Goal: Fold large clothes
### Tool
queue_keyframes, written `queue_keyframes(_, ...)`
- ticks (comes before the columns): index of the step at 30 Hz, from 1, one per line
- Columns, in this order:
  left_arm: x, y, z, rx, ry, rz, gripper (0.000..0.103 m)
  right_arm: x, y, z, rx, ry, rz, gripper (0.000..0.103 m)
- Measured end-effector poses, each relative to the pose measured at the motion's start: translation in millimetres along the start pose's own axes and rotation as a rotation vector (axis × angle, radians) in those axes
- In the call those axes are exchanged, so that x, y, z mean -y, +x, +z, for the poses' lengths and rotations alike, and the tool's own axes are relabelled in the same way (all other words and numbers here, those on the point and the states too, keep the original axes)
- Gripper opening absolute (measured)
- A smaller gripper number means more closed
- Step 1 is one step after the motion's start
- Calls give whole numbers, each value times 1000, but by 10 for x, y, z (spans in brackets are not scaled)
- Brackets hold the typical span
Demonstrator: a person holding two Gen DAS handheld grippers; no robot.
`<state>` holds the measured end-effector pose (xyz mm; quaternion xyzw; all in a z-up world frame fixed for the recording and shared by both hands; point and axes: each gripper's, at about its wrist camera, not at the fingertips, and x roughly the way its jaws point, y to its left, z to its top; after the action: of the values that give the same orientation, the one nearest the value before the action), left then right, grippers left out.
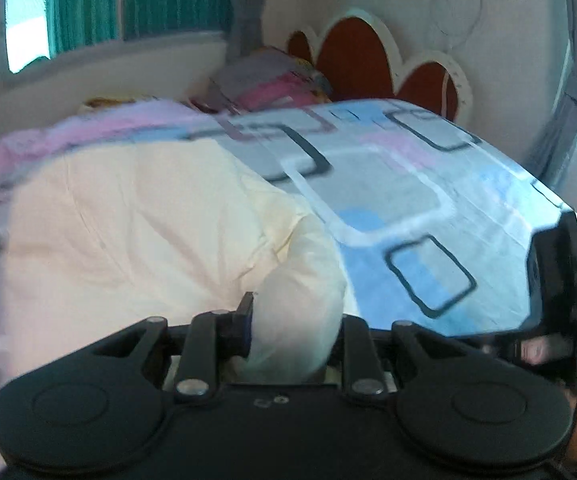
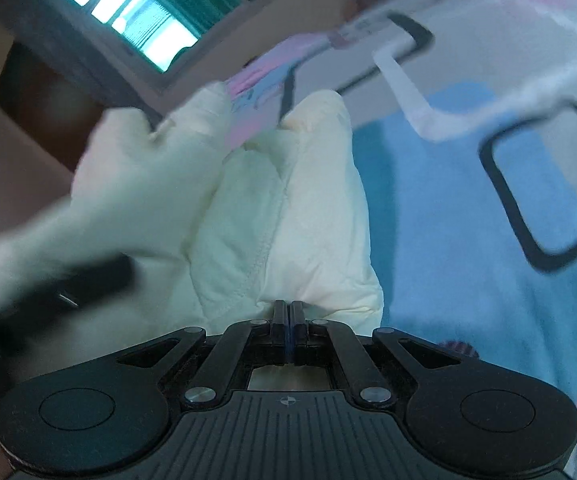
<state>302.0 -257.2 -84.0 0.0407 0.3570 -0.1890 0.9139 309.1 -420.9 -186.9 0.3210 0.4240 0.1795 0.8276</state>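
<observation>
Cream garment [image 1: 136, 232] judged light, soft and limp: thin woven cloth, creasing readily, sagging wherever unsupported. No stiffness to carry a fold line unaided. Not fragile; slightly smooth, so a shallow pinch could slip. Best taken at a stitched edge or seam, where doubled layers give the pads more to bite, and at 2 well-separated points to keep the cloth taut.

Appearance: pale cream to off-white, plain, no print seen. Visible stitched seam running down the bunched fold directly ahead of the right gripper [image 2: 289, 320]. Broad wrinkled panel spread ahead and to the left of the left gripper [image 1: 288, 320]. Motion blur on the outer portions in both views.

Location: lying on a bed cover [image 1: 428, 208] patterned in blue, grey and pink rectangles, with raised portions held at both grippers.

Left gripper: jaws partly closed on a thick rounded bunch of the garment, pinched between the fingers. Right-hand finger hidden behind the cloth.

Right gripper: jaws pressed fully together, thin cloth edge emerging directly from between them; judged pinching the garment at or near the seam.

Second gripper body [image 1: 560, 300] visible at the far right of the left wrist view, just beside the bed cover's edge.
</observation>
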Motion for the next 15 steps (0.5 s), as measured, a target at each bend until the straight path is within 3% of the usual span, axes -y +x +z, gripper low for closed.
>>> queue_keyframes(4, -17, 176, -105, -14, -63, -57, 31, 110, -20, 38, -3, 48, 19, 0)
queue_keyframes(5, -49, 183, -92, -19, -79, -78, 41, 102, -93, 37, 14, 64, 15, 0)
queue_keyframes(6, -100, 152, -86, -19, -111, -133, 66, 135, -153, 43, 31, 87, 3, 0)
queue_keyframes(8, -184, 79, -112, -8, -193, -256, 94, 207, -266, 67, 43, 130, 11, 0)
queue_keyframes(10, -247, -78, -157, 21, -238, -327, 97, 223, -361, 104, 61, 128, 5, 3)
queue_keyframes(11, -269, -144, -158, 23, -252, -342, 96, 210, -408, 114, 73, 121, -3, 10)
queue_keyframes(13, -425, -376, -156, 40, -308, -409, 94, 136, -537, 90, 127, 108, -20, 75)
queue_keyframes(15, -640, -615, -138, 93, -359, -454, 93, 89, -646, 159, 175, 75, -8, 75)
